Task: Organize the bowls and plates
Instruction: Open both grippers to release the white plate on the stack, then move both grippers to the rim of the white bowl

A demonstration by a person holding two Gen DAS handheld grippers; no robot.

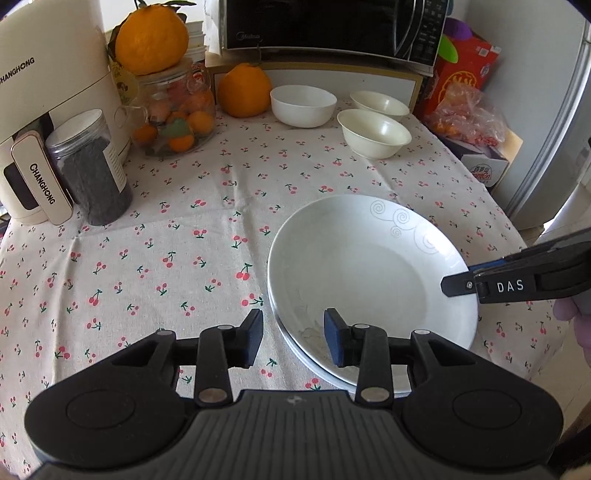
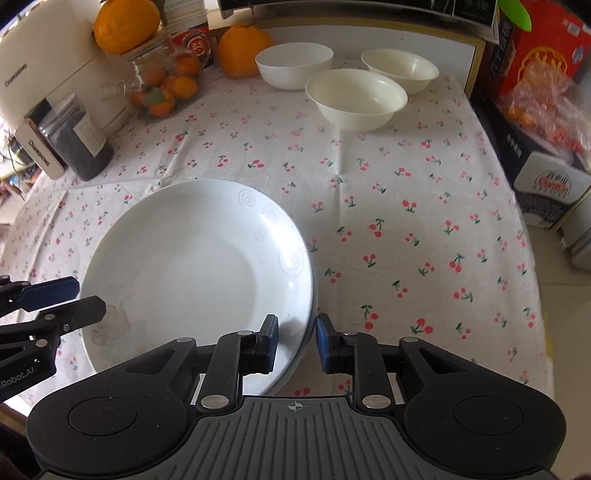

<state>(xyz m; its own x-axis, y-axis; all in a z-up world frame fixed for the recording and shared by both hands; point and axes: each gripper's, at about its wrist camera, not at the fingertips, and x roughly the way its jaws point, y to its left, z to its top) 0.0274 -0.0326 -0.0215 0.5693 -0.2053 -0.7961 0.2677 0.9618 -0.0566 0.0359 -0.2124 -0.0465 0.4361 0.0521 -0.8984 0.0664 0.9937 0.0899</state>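
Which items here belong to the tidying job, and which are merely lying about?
Job: stacked plates, white bowl, two cream bowls.
Lying about: oranges, fruit jar, dark jar, microwave, red box.

White swirl-patterned plate [image 1: 354, 266]; cherry-print tablecloth [image 1: 166, 221].

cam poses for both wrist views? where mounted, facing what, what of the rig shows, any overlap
Left wrist: sits on the left gripper, looking forward and down over the near-left rim of the stacked white swirl-patterned plates; own open fingers show, and the right gripper enters from the right.
Right wrist: sits on the right gripper, its open fingers straddling the plates' right rim; the left gripper enters from the left.
Shared: plates, three white bowls, cherry-print tablecloth, large orange.
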